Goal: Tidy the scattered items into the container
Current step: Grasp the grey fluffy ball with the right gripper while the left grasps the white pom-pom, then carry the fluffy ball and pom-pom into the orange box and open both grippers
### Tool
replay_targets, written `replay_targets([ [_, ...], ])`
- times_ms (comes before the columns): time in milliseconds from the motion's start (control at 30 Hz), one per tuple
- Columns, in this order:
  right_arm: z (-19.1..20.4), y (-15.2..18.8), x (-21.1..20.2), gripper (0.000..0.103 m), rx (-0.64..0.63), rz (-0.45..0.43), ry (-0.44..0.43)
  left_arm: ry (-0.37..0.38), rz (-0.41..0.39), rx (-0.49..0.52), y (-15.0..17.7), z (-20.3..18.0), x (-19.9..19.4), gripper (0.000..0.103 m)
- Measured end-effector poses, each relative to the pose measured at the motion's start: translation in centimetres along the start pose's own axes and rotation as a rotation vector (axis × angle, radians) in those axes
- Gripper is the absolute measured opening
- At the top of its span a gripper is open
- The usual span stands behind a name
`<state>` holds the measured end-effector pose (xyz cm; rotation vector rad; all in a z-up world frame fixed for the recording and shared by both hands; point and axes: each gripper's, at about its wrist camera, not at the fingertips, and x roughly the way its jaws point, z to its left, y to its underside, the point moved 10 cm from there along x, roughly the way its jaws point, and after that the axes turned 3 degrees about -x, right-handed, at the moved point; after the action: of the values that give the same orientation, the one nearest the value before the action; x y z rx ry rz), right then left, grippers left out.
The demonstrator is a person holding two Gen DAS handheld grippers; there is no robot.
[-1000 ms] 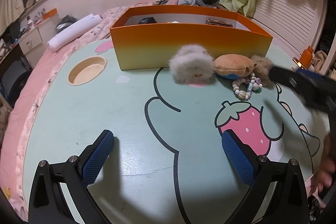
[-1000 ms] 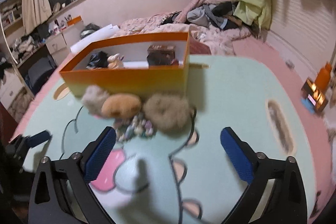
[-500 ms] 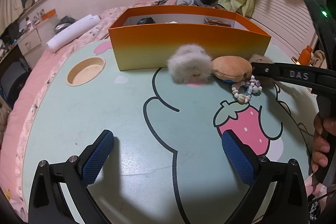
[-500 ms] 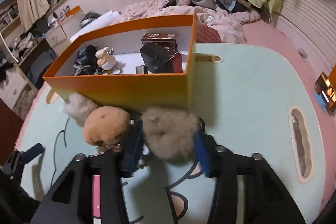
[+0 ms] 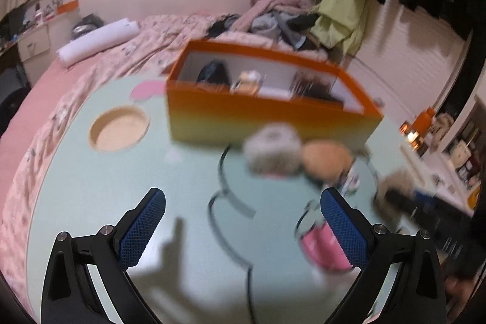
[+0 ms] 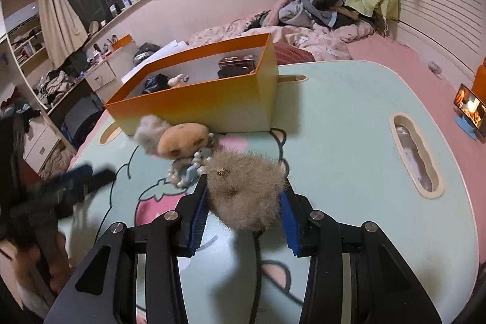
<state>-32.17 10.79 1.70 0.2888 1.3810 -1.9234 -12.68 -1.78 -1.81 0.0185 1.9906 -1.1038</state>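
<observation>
Closest in on the right wrist view, the right gripper [image 6: 244,202] has just been closing its jaws and they're now pinching the brown fluffy scrunchie [image 6: 246,189], blue pads squished into the fur on both sides, with the thing looking slightly lifted off the mint cartoon worktop [image 6: 349,117]. The left gripper [image 5: 243,228] hovers over a bare patch of worktop with its jaws spread wide and nothing between them. A bit farther in, the bead bracelet [image 6: 185,170] lies just beside the scrunchie, maybe touching its fur, I can't tell. Past that, the tan plush bun [image 6: 183,140] and the grey fluffy scrunchie [image 6: 150,132] are bunched up against the near wall of the orange box [image 6: 212,102], which already has a few dark items and a small figurine inside. What I'd worry about: the grip is mostly on fur, so the scrunchie could squirm out on the way up and over the box wall. A bracelet strand could also snag in the fluff and get dragged along. And coming in too low would bump the box wall and shove it back, since it looks like light cardboard. The left view is pretty blurred, so take those positions loosely.
</observation>
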Motion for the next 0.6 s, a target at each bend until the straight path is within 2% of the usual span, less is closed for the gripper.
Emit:
replay_targets([
  [67,0.4,-0.2,0.0,0.044,-0.013,-0.007,-0.001,-0.008,0.015,0.015,-1.2,-0.6,1.1,0.101],
  [133,0.7,-0.4,0.0,0.044,-0.017,-0.012,-0.006,-0.014,0.041,0.024,-1.9,-1.1,2.4,0.090],
  [267,0.6,-0.1,0.0,0.044,-0.028,-0.011,0.003,0.017,0.126,-0.007,-2.3,-1.6,5.2,0.078],
  [333,0.2,0.0,0.1,0.044,-0.011,-0.008,-0.002,0.010,0.142,-0.023,-2.2,-1.5,6.0,0.066],
  [367,0.0,0.0,0.1,0.044,-0.007,-0.008,-0.004,0.004,0.151,-0.028,-2.1,-1.3,6.4,0.064],
  [467,-0.3,0.1,0.0,0.044,-0.002,-0.009,-0.007,-0.024,0.128,-0.020,-2.0,-0.5,6.8,0.057],
  [533,-0.3,0.1,0.0,0.044,0.000,-0.010,-0.008,-0.040,0.121,-0.010,-2.0,-0.2,6.7,0.041],
  [600,-0.4,0.2,0.0,0.044,0.000,-0.010,-0.007,-0.019,0.119,-0.010,-1.7,-0.1,6.3,0.041],
])
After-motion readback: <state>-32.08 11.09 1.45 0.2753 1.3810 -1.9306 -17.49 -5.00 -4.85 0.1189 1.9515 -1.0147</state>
